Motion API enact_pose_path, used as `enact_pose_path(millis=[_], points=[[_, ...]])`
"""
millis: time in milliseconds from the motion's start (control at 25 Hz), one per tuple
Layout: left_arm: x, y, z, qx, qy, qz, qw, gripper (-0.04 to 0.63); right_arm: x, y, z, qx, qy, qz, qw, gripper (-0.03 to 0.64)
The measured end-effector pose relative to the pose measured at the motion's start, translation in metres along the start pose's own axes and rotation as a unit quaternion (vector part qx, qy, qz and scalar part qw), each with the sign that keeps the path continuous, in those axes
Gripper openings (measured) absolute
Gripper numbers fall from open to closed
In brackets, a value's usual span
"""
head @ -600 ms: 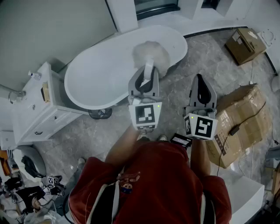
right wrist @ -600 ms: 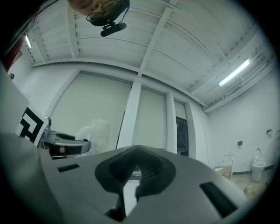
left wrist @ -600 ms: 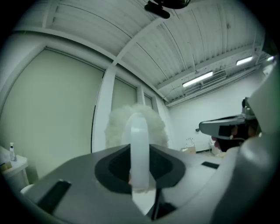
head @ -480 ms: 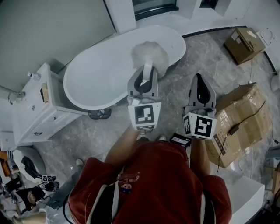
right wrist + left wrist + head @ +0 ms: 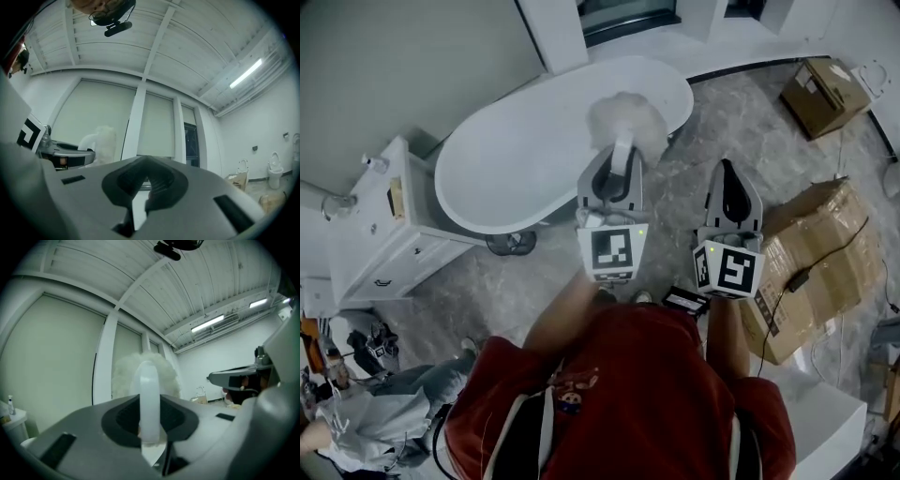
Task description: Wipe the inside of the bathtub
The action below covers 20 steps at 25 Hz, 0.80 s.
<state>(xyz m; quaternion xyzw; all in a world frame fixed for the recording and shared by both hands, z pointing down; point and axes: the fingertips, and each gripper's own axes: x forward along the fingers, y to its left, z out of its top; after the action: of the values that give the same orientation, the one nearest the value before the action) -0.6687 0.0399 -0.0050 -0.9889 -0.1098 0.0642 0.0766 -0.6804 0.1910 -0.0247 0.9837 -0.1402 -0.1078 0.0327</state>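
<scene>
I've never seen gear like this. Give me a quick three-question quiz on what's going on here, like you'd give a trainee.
1. True or false: the left gripper is clamped on the handle of a fluffy white duster.
2. What is between the jaws of the right gripper? A) a sponge B) nothing C) a bottle
3. Fill in: the duster's head hangs by the rim of the white ___.
Key: 1 true; 2 B; 3 bathtub.

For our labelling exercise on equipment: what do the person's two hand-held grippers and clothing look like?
The left hand-held gripper and right hand-held gripper each have a grey shell tapering to dark-lined jaws. Each carries a white cube with black square markers and a small green light. The person wears a red top.
</scene>
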Motion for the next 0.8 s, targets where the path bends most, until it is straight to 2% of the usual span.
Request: enact_pose_path(millis=[160, 400, 800], points=[[0.004, -0.019, 0.002, -0.002, 0.001, 0.003, 1.0, 0.092, -0.006, -0.023, -0.004, 0.01, -0.002, -0.003, 1.0, 0.012], [0.011, -0.033, -0.003, -0.003, 0.01, 0.003, 0.9999, 0.092, -0.009, -0.033, -0.007, 0.011, -0.007, 0.021, 1.0, 0.012], [0.073, -0.025, -0.028, -0.02, 0.014, -0.011, 0.9997, 0.092, 0.044, -0.048, -0.042, -0.002, 0.023, 0.012, 1.0, 0.012]])
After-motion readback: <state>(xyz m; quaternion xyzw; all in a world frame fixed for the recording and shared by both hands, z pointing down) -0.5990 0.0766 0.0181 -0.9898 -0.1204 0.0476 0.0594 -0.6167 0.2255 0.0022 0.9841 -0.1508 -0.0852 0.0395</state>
